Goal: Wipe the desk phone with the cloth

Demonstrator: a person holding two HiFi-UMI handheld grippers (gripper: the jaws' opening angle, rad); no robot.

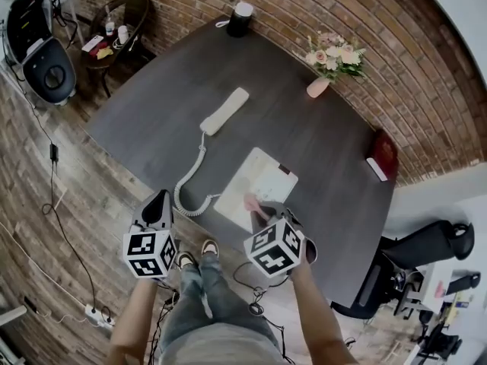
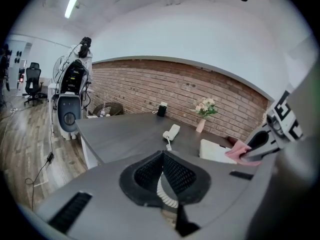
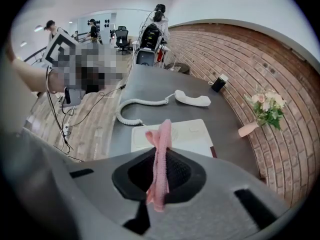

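Observation:
The white desk phone base lies near the front edge of the dark table. Its handset rests off the base, farther back, joined by a coiled cord. My right gripper is shut on a pink cloth, held just above the base's near edge. The cloth sticks out past the jaws. My left gripper is shut with nothing in it, hanging off the table's front edge next to the cord.
A pink vase of flowers and a black cylinder stand at the table's back by the brick wall. A red object sits at the right end. An office chair is to the right. People stand far off in the right gripper view.

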